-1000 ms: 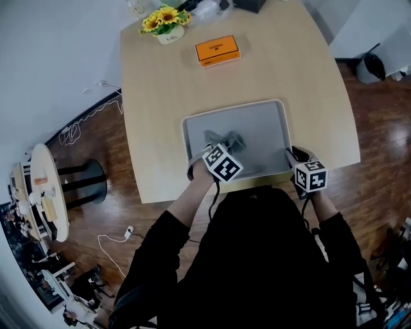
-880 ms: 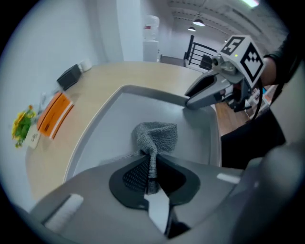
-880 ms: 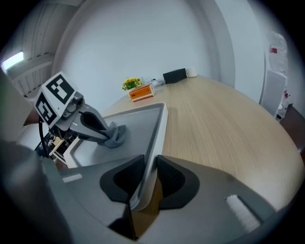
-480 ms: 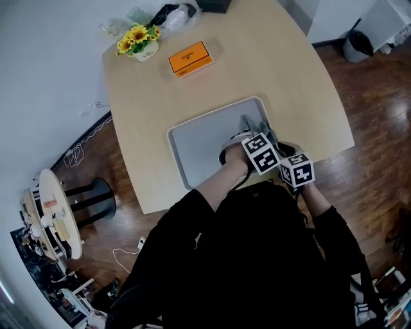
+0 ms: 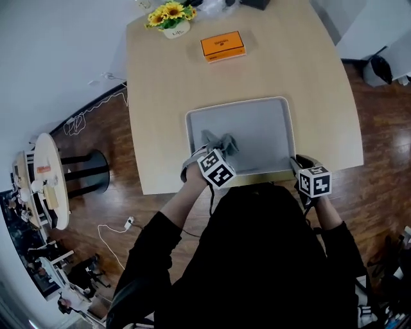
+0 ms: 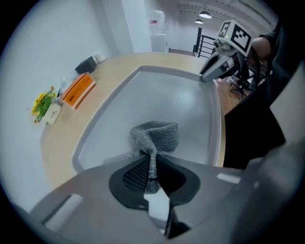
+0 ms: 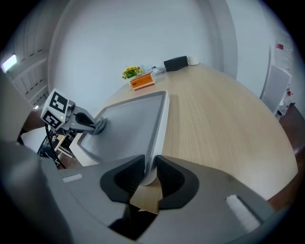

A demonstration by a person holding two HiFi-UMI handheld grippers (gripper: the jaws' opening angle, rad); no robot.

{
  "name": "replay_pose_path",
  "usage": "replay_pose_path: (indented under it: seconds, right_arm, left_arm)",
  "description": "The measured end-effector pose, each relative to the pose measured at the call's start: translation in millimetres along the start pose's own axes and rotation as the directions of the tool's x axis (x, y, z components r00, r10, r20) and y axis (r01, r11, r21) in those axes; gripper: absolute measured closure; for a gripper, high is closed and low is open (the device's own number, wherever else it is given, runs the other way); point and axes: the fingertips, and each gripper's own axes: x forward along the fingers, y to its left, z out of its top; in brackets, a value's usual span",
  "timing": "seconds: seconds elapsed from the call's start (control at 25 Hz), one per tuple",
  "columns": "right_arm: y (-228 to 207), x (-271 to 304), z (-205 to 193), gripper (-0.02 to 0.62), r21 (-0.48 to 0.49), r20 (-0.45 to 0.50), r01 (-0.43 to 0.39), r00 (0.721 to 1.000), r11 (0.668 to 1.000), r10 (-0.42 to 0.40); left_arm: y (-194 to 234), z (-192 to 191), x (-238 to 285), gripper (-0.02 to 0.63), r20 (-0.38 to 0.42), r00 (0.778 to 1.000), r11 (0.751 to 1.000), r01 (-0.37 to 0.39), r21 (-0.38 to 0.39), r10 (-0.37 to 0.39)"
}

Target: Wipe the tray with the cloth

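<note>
Head view: the left gripper (image 5: 208,151) is over the near left part of the tray (image 5: 263,122), with the cloth (image 5: 218,140) bunched at its tip on the tray floor. The right gripper (image 5: 294,163) is at the tray's near right corner. The tray lies on the table (image 5: 160,96), at the edge nearest the person. I judge the wiping to be under way, with the right side steadying the tray.

Left gripper view: the jaws are pressed together on a twisted fold of the cloth, and the rest spreads out on the grey floor just ahead. Next, I judge, the cloth must be dragged across the bare floor towards the far and right sides and kept pressed down so it does not lift.

Right gripper view: the jaws pinch the tray's rim at the corner, one pad on each side. That hold should be kept while the cloth travels.

Count: one tray, one cloth, two grippers, one orange box (image 5: 221,46) and one pot of flowers (image 5: 169,15) at the table's far end.
</note>
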Motion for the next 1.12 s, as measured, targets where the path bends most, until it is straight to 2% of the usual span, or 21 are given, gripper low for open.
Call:
replay_pose_path:
  seconds: [0.16,0.24,0.36,0.52,0.68,0.8,0.92,1.04,1.12]
  right_arm:
    - [3,4,1,0.511,0.002,-0.011,-0.014,1.000,1.000,0.014]
    - [3,5,2,0.511,0.001,-0.012,-0.012,1.000,1.000,0.012]
    - [4,7,1,0.511,0.008,-0.008,-0.008,1.000,1.000,0.008]
    - [7,7,2,0.511,0.018,0.013,-0.007,1.000,1.000,0.006]
    - [7,7,3,0.512,0.044,0.049,-0.014,0.999,0.999,0.011]
    - [6,7,4,0.512,0.058,0.069,-0.018,0.997,0.998,0.014]
    - [6,8,4,0.512,0.064,0.080,-0.023,0.997,0.998,0.017]
    - [4,8,4,0.511,0.063,0.087,-0.029,0.996,0.998,0.024]
    - [4,5,4,0.511,0.069,0.091,-0.045,0.995,0.997,0.038]
  left_arm:
    - [24,-92,-13,0.600,-0.087,0.994,0.995,-0.070,-0.064,0.065]
    - [25,-103,-14,0.600,-0.079,0.994,0.993,-0.078,-0.086,0.071]
    - [23,-93,-12,0.600,-0.092,0.993,0.994,-0.087,-0.071,0.080]
    - [14,-47,-6,0.600,-0.046,0.998,0.998,-0.049,-0.041,0.047]
    - [-19,40,9,0.600,0.025,0.999,0.996,0.032,0.082,-0.034]
    - [-57,114,22,0.600,0.059,0.994,0.974,0.081,0.213,-0.095]
    - [-98,170,32,0.600,0.067,0.987,0.932,0.114,0.343,-0.146]
    - [-117,194,35,0.600,0.065,0.987,0.899,0.104,0.425,-0.145]
    - [-118,193,33,0.600,0.079,0.987,0.902,0.096,0.421,-0.142]
